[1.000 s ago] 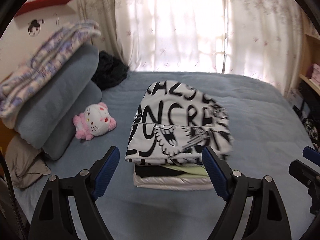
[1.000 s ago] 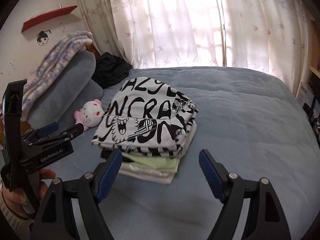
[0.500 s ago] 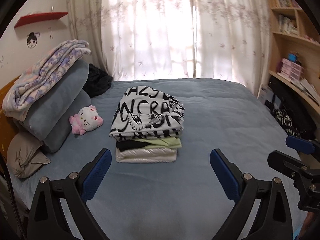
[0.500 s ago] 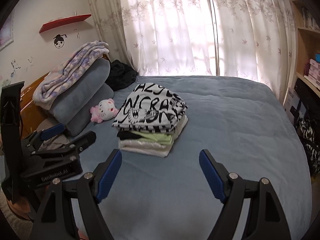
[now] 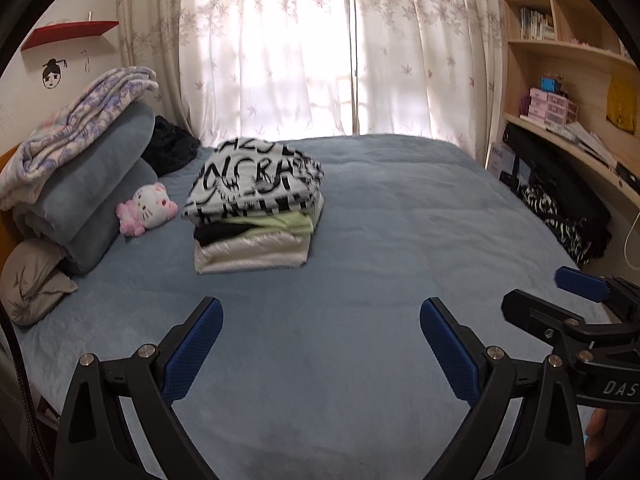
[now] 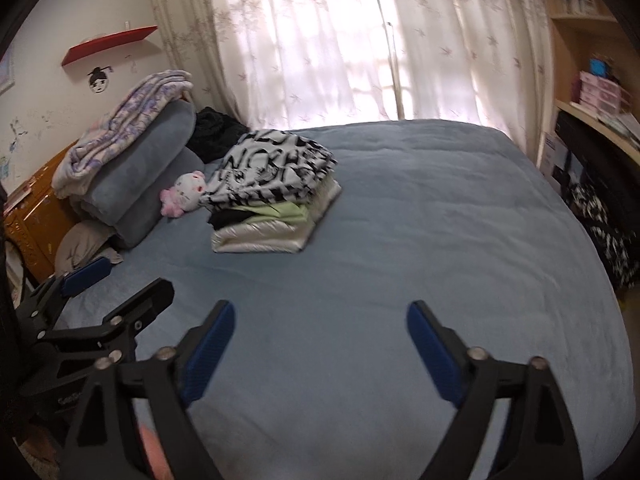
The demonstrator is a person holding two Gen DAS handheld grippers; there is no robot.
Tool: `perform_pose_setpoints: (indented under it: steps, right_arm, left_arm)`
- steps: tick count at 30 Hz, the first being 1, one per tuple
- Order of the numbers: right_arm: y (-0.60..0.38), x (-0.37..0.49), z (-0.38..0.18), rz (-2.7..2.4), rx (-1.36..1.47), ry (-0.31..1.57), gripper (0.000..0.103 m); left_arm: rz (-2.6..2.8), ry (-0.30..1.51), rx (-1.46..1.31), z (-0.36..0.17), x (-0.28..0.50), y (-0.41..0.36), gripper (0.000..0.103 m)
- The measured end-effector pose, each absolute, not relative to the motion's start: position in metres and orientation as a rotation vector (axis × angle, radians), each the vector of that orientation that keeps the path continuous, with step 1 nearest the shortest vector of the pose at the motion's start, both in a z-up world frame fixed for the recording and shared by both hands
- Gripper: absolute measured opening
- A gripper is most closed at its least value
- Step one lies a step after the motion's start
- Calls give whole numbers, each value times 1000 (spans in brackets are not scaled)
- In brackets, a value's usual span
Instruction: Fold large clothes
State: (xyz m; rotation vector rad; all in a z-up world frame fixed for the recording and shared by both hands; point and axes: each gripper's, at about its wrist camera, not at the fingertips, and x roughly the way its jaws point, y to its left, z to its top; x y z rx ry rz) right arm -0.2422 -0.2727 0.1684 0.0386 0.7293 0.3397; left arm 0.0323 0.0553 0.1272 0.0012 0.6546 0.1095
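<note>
**Folded stack sitting on the bed, both grippers empty**

Sunlight is pouring through pale flowered curtains [image 5: 320, 52] behind a wide blue bed [image 5: 400, 240], and wooden shelves [image 5: 560, 48] are lining the wall on the right side of the left wrist view. On the bed, toward the head end, a stack of folded clothes [image 5: 256, 216] is resting: a black-and-white lettered garment [image 5: 256, 184] is lying on top, with green, black and shiny cream layers showing beneath it. The right wrist view is blurred, so the lettering is hard to read there, though the same stack [image 6: 272, 204] is showing plainly enough.

Just beside the stack a pink and white plush toy [image 5: 146, 208] is lying against rolled grey-blue bedding [image 5: 92, 184], which is carrying a lilac patterned blanket [image 5: 72, 128]. A dark bundle [image 5: 170, 150] is sitting by the curtain.

Both tools are hanging over the bare near part of the bed, well apart from the stack. The left gripper [image 5: 320, 344] is standing with its blue pads spread wide and nothing between them. The right gripper [image 6: 320, 340] has just been opening its jaws, and they too are standing wide with only bedspread showing in the gap. Each gripper is appearing at the edge of the other's view.
</note>
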Motion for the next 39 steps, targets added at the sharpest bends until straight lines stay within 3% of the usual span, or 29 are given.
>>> perform_pose_setpoints:
  steps: [18, 39]
  right_arm:
    - [-305, -286, 90, 186, 129, 752, 100]
    - [-291, -304, 83, 157, 58, 722, 100]
  left_arm:
    - [97, 782, -109, 42, 13, 39, 98]
    - [115, 852, -168, 25, 3, 46, 98]
